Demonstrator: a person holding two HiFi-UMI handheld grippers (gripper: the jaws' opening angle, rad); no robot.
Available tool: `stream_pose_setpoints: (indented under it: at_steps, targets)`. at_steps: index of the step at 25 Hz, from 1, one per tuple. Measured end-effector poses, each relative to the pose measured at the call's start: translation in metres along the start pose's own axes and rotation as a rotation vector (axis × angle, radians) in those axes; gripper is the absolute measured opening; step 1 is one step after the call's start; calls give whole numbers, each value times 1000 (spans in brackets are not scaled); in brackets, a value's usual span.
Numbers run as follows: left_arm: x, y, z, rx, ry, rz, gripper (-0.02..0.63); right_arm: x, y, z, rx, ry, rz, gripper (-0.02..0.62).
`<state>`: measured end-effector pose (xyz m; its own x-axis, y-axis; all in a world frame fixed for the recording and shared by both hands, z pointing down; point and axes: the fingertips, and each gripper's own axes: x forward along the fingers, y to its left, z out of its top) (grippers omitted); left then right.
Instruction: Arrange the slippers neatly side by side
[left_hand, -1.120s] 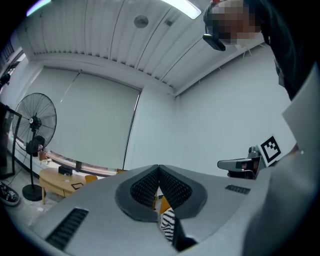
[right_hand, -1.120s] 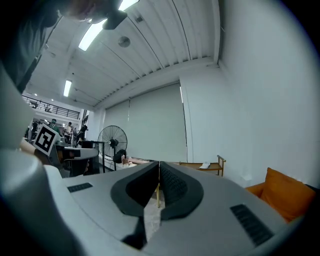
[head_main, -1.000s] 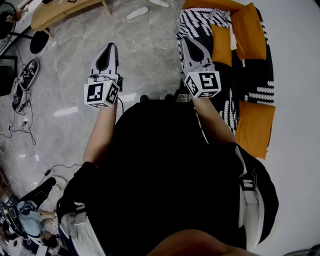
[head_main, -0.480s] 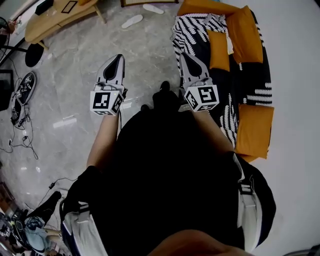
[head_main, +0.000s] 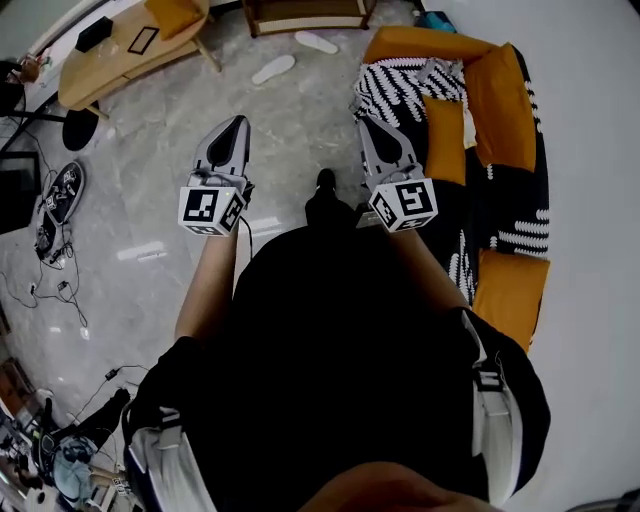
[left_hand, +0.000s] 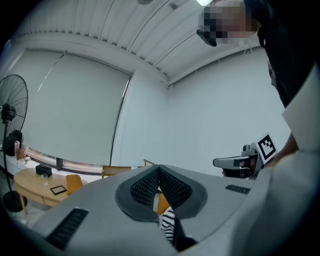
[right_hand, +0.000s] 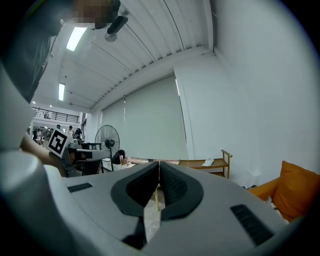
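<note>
Two white slippers lie apart on the grey floor far ahead, one (head_main: 273, 69) slanted and the other (head_main: 316, 42) nearer the wooden shelf. My left gripper (head_main: 238, 123) is held level in the air, shut and empty, well short of them. My right gripper (head_main: 366, 123) hangs beside it, also shut with nothing between its pads. In the left gripper view the left gripper's (left_hand: 158, 167) pads meet at the tip. The right gripper view shows the right gripper's (right_hand: 158, 164) pads pressed together too.
An orange sofa (head_main: 500, 85) with a black-and-white striped blanket (head_main: 395, 85) runs along the right. A wooden table (head_main: 110, 55) and a fan base (head_main: 78, 128) stand at the left, a low wooden shelf (head_main: 305, 15) ahead. A dark shoe (head_main: 62, 190) and cables lie at the left.
The person has walked forward: both grippers, still shut, have moved ahead over the floor. The slippers, shelf and table have come further into the head view.
</note>
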<state>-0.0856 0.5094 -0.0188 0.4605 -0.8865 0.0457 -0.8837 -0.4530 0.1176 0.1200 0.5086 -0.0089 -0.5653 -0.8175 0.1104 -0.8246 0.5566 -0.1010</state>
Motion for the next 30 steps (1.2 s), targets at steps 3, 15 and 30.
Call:
stream_pose_setpoints:
  at_steps: [3, 15, 30]
  targets:
    - [45, 9, 9, 7, 6, 15, 15, 32, -37, 15, -8, -9, 29, 32]
    - [186, 27, 12, 8, 39, 31, 15, 130, -154, 15, 27, 8, 88, 32]
    - [281, 126, -26, -113, 74, 8, 15, 256, -180, -2, 10, 104, 91, 32]
